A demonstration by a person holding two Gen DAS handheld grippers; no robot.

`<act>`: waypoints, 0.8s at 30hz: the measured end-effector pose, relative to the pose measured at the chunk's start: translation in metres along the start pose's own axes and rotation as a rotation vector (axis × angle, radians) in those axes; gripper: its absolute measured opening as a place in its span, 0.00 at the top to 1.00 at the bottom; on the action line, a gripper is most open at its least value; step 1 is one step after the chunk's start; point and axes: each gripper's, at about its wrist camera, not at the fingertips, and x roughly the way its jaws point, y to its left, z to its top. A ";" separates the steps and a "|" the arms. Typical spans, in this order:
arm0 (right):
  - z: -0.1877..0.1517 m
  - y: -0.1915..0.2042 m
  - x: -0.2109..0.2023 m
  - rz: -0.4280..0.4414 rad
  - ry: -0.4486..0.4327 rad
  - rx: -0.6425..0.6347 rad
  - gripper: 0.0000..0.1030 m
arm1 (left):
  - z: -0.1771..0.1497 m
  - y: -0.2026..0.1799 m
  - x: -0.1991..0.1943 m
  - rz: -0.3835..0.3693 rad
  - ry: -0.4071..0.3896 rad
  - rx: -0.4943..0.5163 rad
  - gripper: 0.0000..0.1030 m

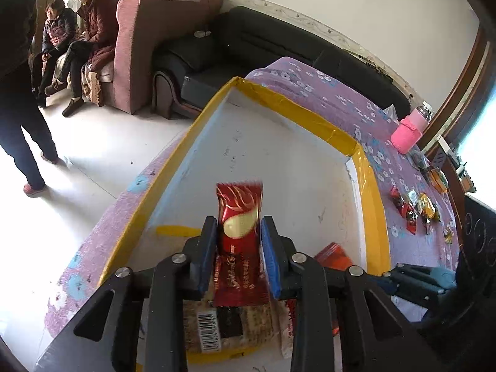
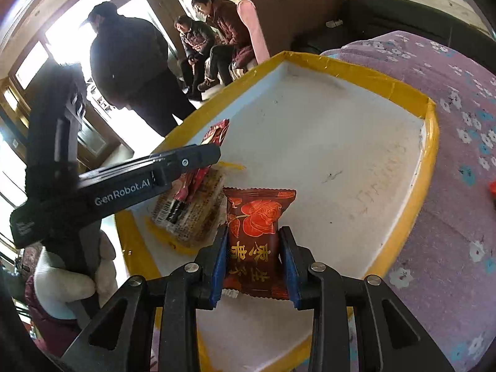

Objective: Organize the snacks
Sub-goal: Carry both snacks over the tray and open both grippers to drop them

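My left gripper is shut on a red and gold snack bar, which stands upright between the blue pads above the tray. The tray is a white box lid with a yellow-taped rim. Below the bar, a clear-wrapped brown cracker packet with a barcode lies in the tray's near corner. My right gripper is shut on a dark red packet with an orange rose and gold characters, low over the tray floor. From the right wrist, the left gripper shows side-on over the cracker packet.
Several wrapped sweets and a pink bottle lie on the purple flowered cloth right of the tray. A black sofa and a pink armchair stand behind. Two people sit there; another person stands near.
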 end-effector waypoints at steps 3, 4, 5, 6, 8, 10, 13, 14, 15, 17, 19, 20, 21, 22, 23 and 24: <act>0.000 0.002 0.002 0.008 -0.003 0.017 0.61 | -0.001 0.001 -0.002 -0.011 -0.005 -0.018 0.66; -0.001 0.002 0.000 0.021 -0.009 0.022 0.60 | -0.002 0.001 -0.004 -0.014 -0.010 -0.024 0.63; -0.001 0.002 -0.001 0.022 -0.015 0.023 0.57 | -0.002 0.001 -0.007 -0.018 -0.018 -0.031 0.62; 0.000 0.001 -0.003 0.016 -0.023 0.021 0.54 | -0.003 0.002 -0.010 -0.021 -0.026 -0.036 0.61; -0.002 0.001 -0.010 0.002 -0.044 0.016 0.51 | -0.006 0.002 -0.019 -0.023 -0.041 -0.053 0.60; -0.005 -0.002 -0.021 0.001 -0.066 0.023 0.50 | -0.012 0.003 -0.030 -0.037 -0.058 -0.082 0.56; -0.008 -0.009 -0.034 0.003 -0.097 0.042 0.49 | -0.025 0.006 -0.046 -0.063 -0.093 -0.135 0.41; -0.011 -0.010 -0.039 -0.003 -0.108 0.045 0.48 | -0.029 0.006 -0.050 -0.069 -0.102 -0.148 0.39; -0.013 -0.012 -0.044 -0.010 -0.119 0.047 0.47 | -0.030 0.005 -0.053 -0.070 -0.107 -0.152 0.36; -0.020 -0.017 -0.056 -0.034 -0.148 0.044 0.44 | -0.039 -0.002 -0.061 -0.069 -0.117 -0.147 0.33; -0.028 -0.021 -0.069 -0.078 -0.182 0.033 0.41 | -0.041 -0.013 -0.064 -0.073 -0.122 -0.122 0.30; -0.034 -0.025 -0.078 -0.107 -0.202 0.025 0.39 | -0.044 -0.023 -0.067 -0.097 -0.125 -0.096 0.30; -0.037 -0.030 -0.082 -0.126 -0.213 0.019 0.36 | -0.045 -0.030 -0.068 -0.121 -0.122 -0.074 0.30; -0.045 -0.038 -0.092 -0.169 -0.234 0.016 0.35 | -0.048 -0.044 -0.070 -0.154 -0.116 -0.038 0.30; -0.050 -0.044 -0.097 -0.190 -0.244 0.019 0.34 | -0.050 -0.053 -0.072 -0.171 -0.114 -0.015 0.30; -0.057 -0.052 -0.105 -0.213 -0.255 0.028 0.34 | -0.051 -0.061 -0.073 -0.187 -0.112 0.004 0.30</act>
